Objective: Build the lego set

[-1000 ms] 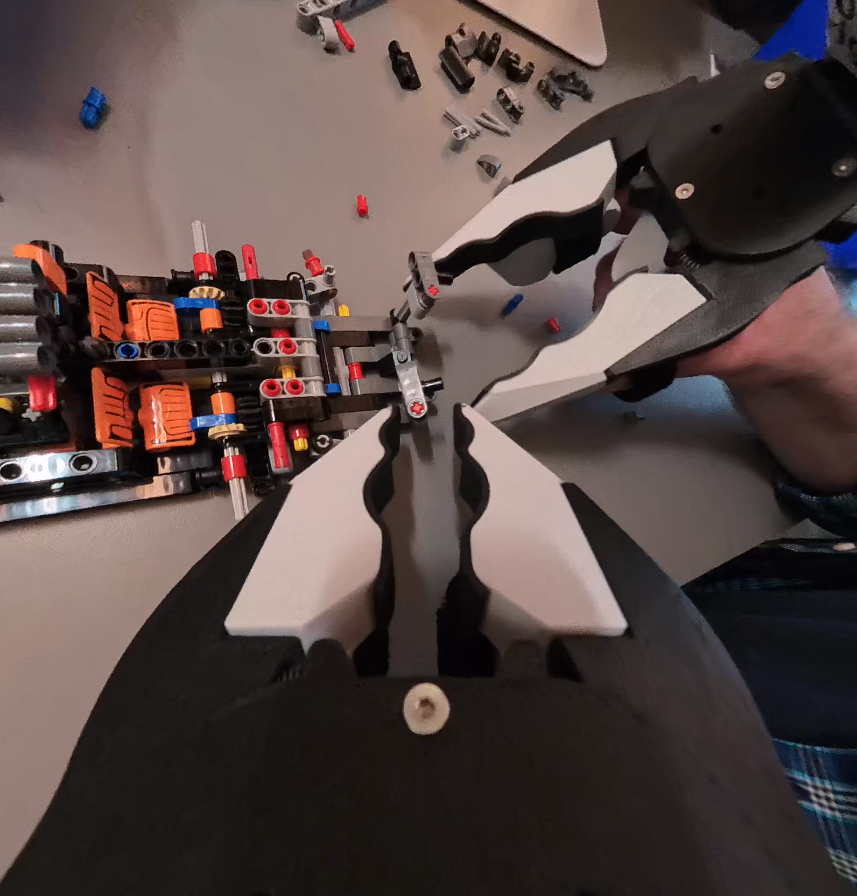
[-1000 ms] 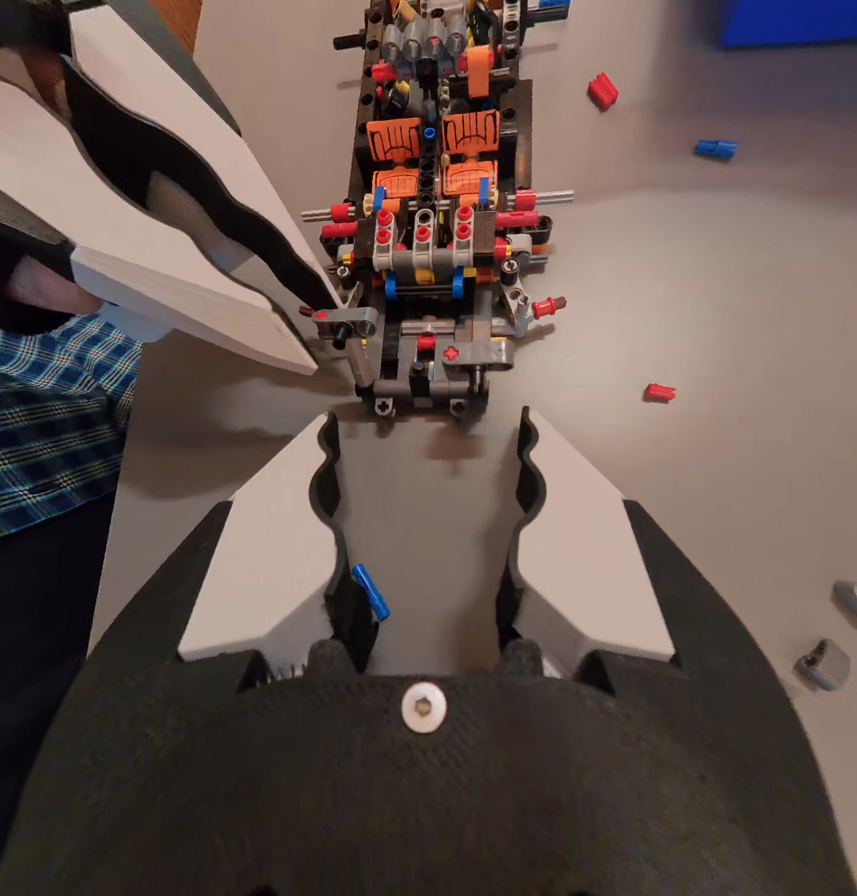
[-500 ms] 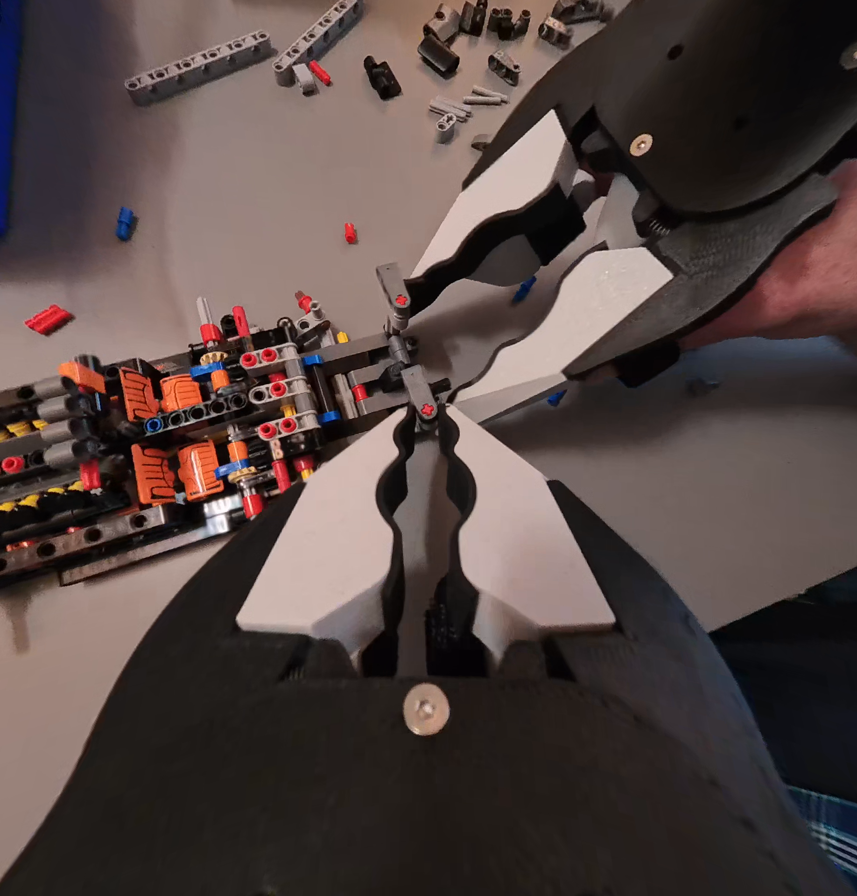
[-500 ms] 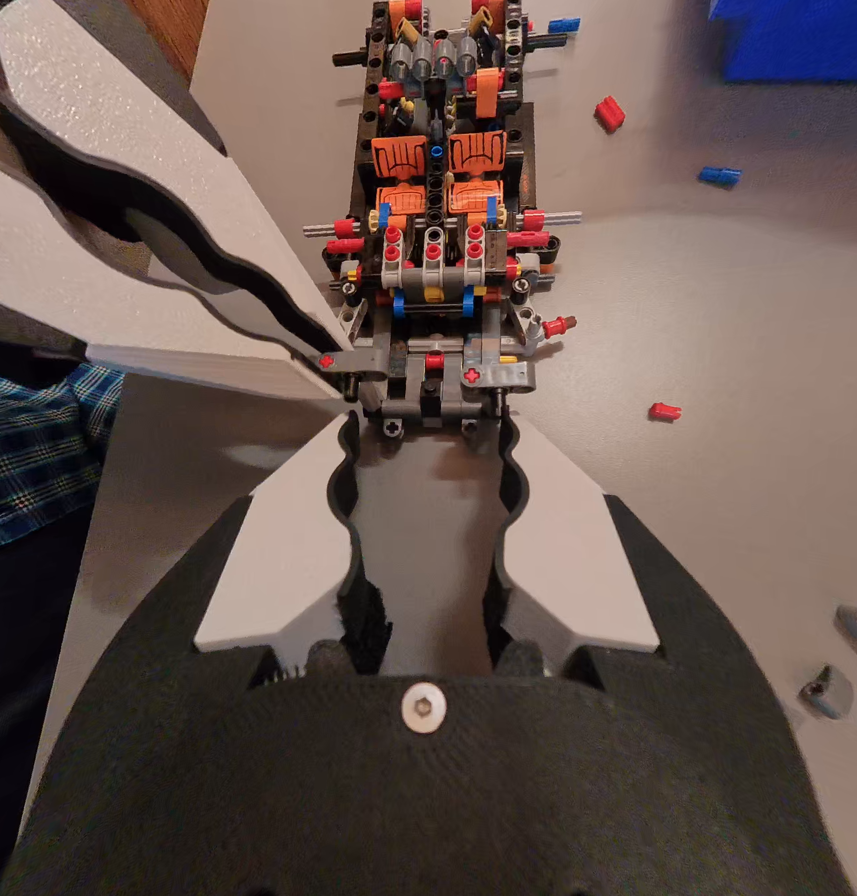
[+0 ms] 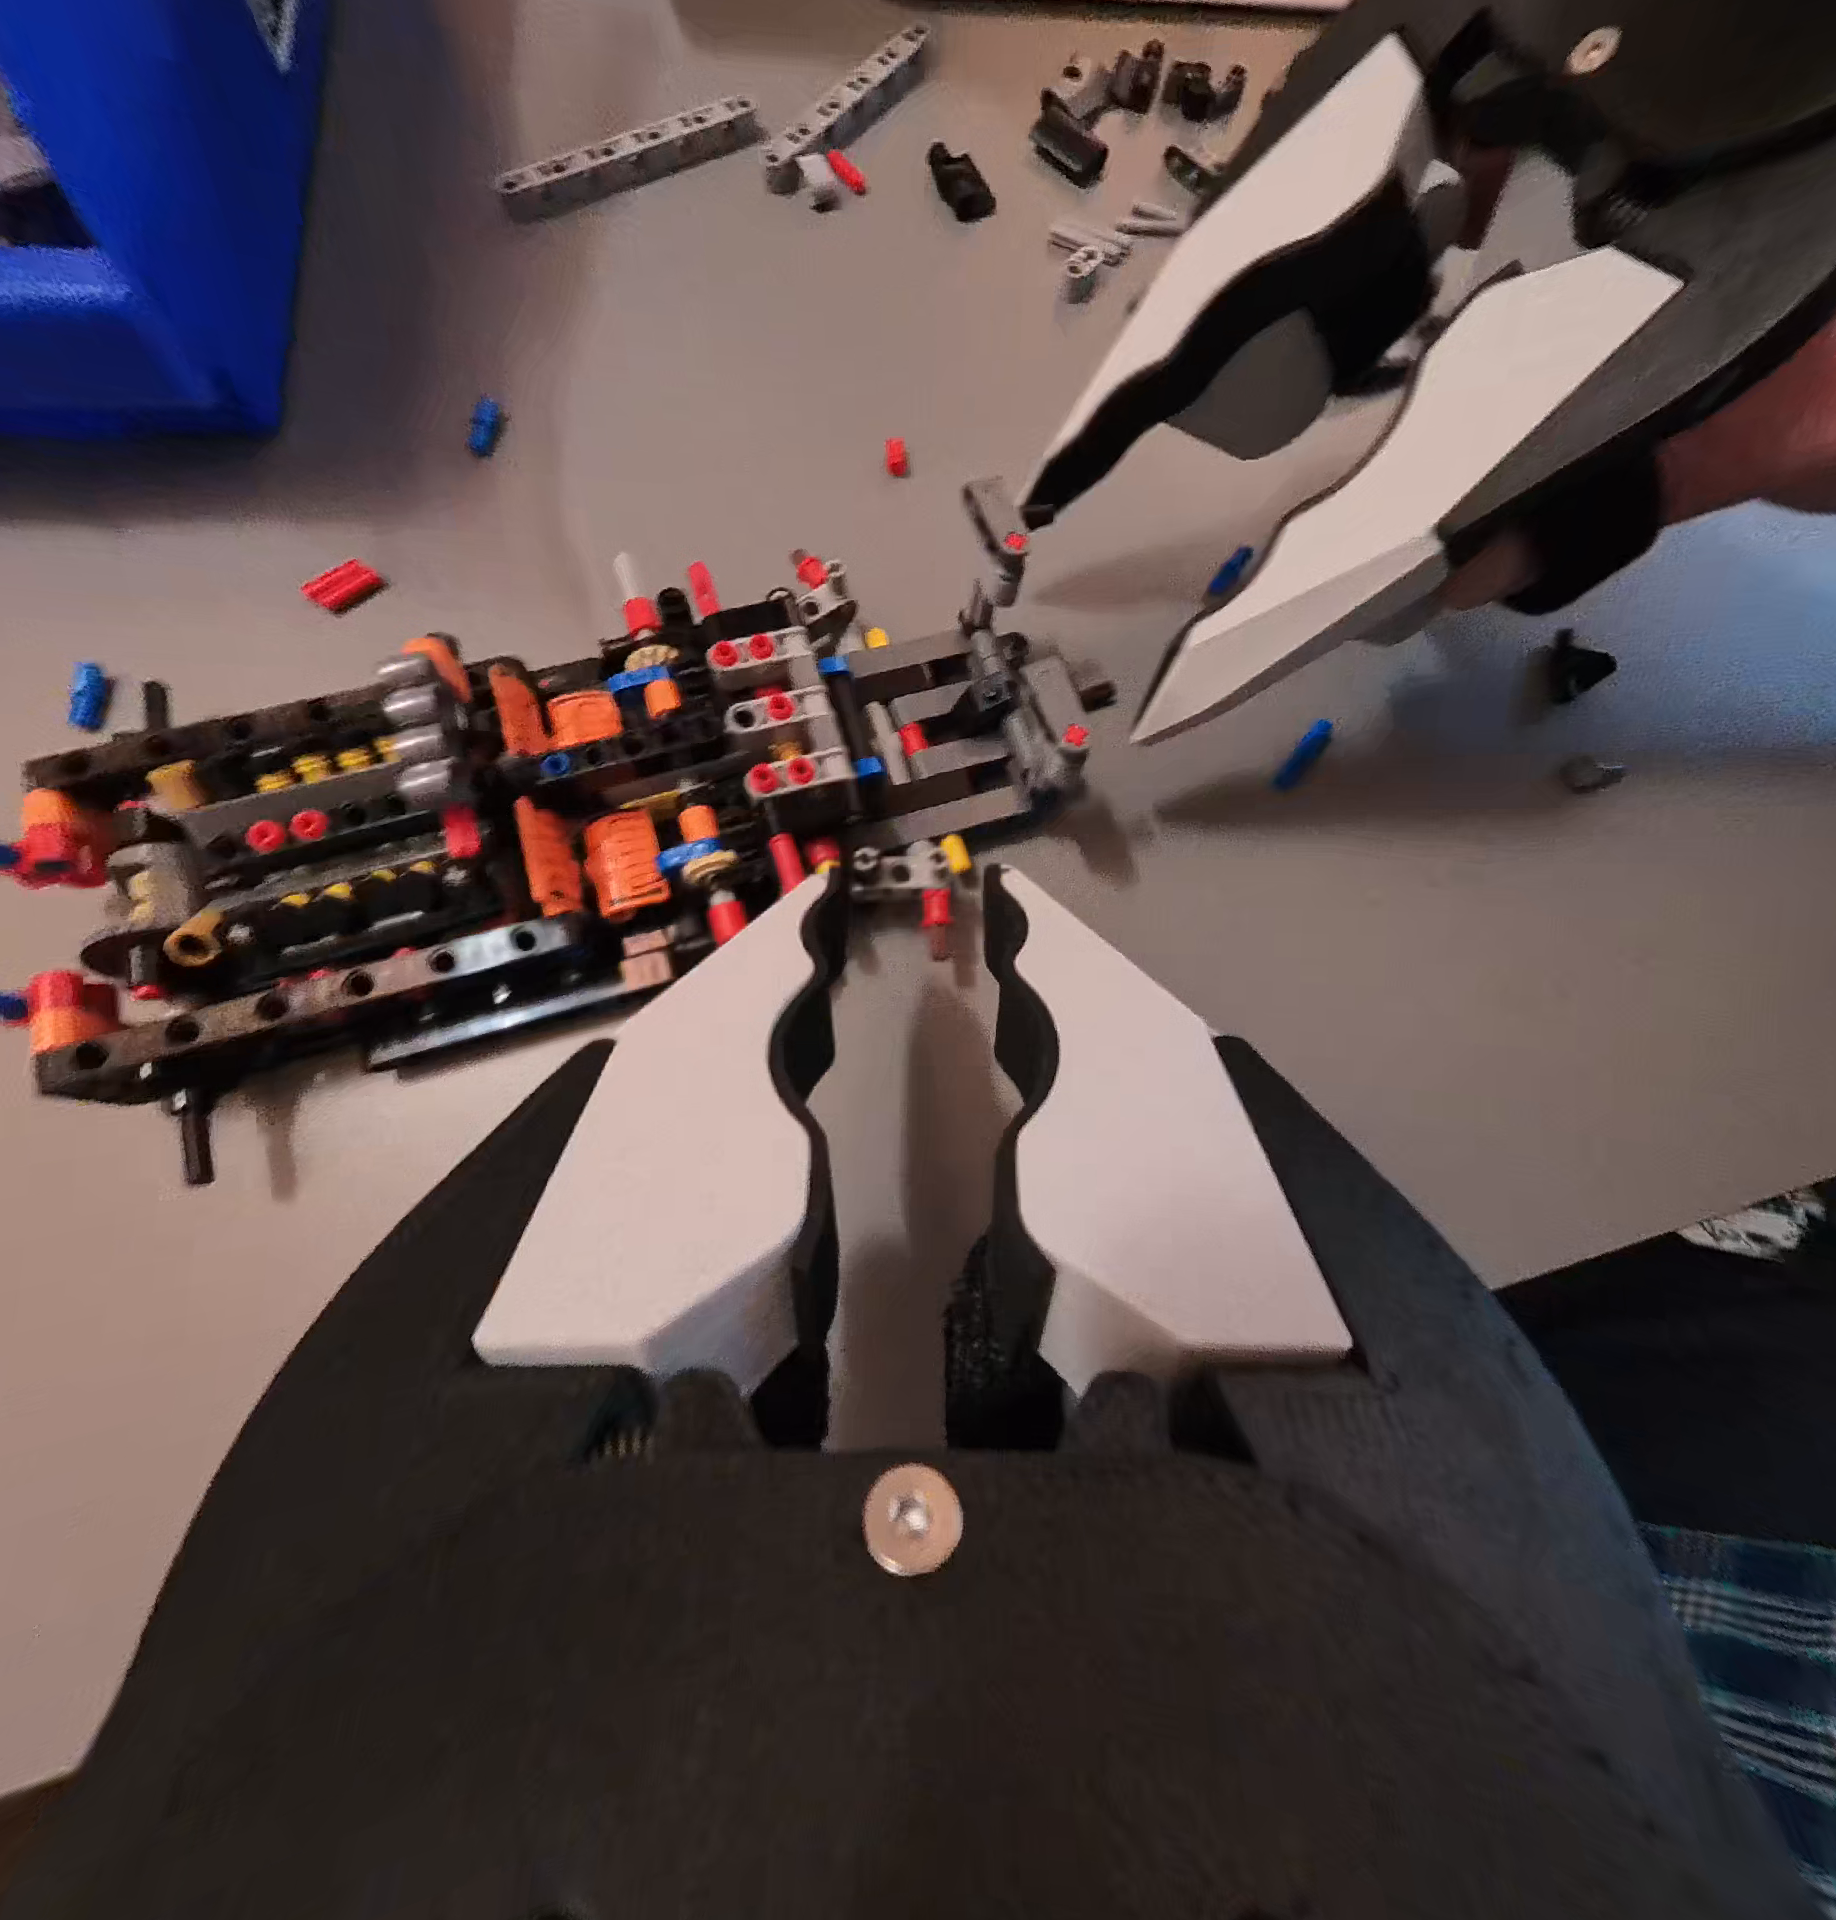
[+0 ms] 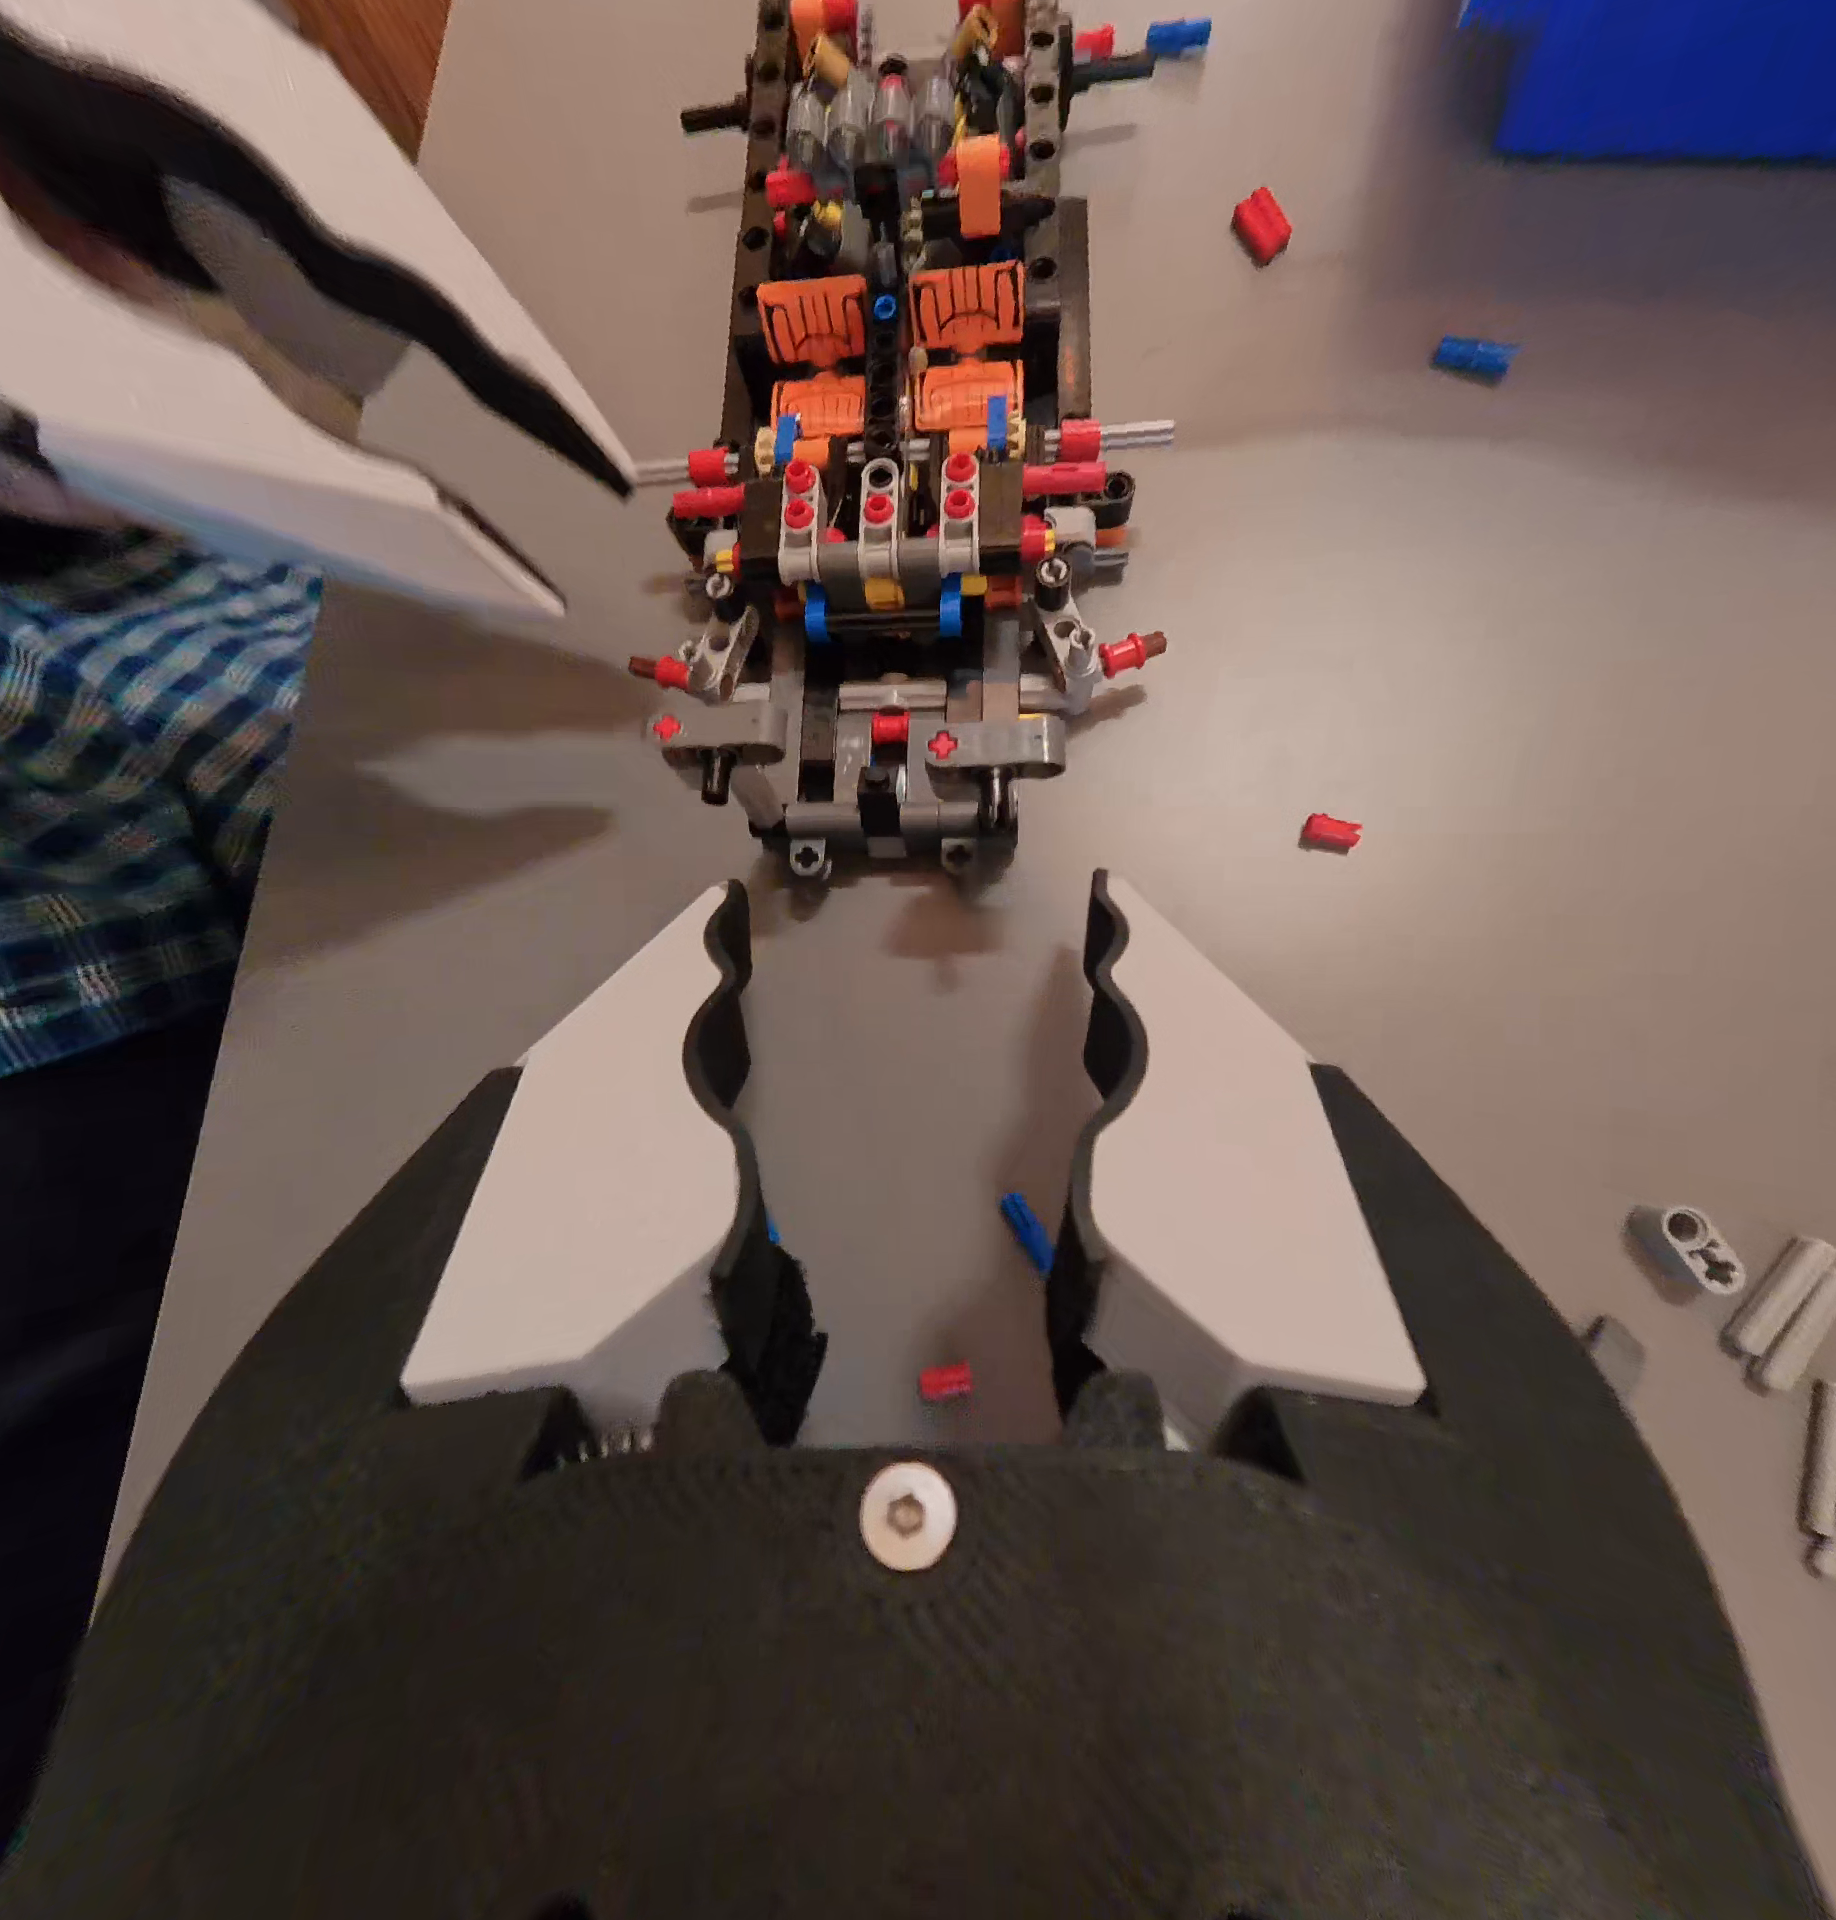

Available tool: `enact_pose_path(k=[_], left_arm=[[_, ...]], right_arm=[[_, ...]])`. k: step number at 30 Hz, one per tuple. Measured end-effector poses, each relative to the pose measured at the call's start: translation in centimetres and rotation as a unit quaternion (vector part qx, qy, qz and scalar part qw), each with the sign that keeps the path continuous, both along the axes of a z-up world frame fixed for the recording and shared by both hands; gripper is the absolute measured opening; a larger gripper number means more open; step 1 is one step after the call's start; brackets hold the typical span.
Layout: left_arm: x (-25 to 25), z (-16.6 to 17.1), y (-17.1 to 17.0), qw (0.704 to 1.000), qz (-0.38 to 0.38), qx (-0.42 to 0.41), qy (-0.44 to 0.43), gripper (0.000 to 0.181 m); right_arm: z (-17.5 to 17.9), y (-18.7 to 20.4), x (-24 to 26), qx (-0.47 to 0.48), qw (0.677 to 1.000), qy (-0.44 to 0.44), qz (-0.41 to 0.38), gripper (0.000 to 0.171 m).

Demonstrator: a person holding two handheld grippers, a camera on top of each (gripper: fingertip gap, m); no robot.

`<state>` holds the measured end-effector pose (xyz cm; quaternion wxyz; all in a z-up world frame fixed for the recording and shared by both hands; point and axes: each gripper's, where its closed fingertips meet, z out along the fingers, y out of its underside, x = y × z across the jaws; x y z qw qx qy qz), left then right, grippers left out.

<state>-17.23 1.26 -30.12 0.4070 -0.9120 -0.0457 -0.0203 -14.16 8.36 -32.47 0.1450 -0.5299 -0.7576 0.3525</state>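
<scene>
Left gripper [image 5: 909,883] partly open, empty, tips just short of the chassis [image 5: 540,810] near side, by a grey link with red pin [image 5: 935,906]. Right gripper [image 6: 914,894] wide open, empty, tips just short of the chassis [image 6: 893,499] front end, not touching. In the right wrist view a blue pin [image 6: 1026,1231] and red pin [image 6: 945,1382] lie on the table [image 6: 1413,935] between its fingers.

Chassis lies flat on the table [image 5: 685,364], long, black frame with orange seats [image 6: 893,343], grey front beams with red axle ends [image 6: 940,743]. In the left wrist view the right gripper [image 5: 1090,613] comes in from far right, one fingertip touching or right beside a raised grey lever [image 5: 997,540] at the chassis front; contact unclear, blurred.

Loose parts: red pin [image 6: 1329,831] right of the front, grey connectors [image 6: 1745,1299] near right, red brick [image 6: 1259,223] and blue pin [image 6: 1473,355] farther right. Far across the table grey beams [image 5: 706,135] and dark small parts [image 5: 1101,114]. Blue bin [image 5: 135,208] far left. Plaid sleeve [image 6: 93,779] at left edge.
</scene>
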Motion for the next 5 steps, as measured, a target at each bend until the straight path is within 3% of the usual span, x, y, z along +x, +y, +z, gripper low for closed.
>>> enact_pose_path(k=[1, 5], left_arm=[[-0.5, 0.2, -0.3, 1.0, 0.006, 0.004, 0.002, 0.024], [-2.4, 0.6, -1.0, 1.0, 0.024, 0.013, 0.011, 0.024]], right_arm=[[0.1, 0.4, 0.1, 0.009, 1.0, -0.004, 0.0, 0.063], [1.5, 1.6, 0.0, 0.027, 0.999, 0.007, -0.018, 0.059]])
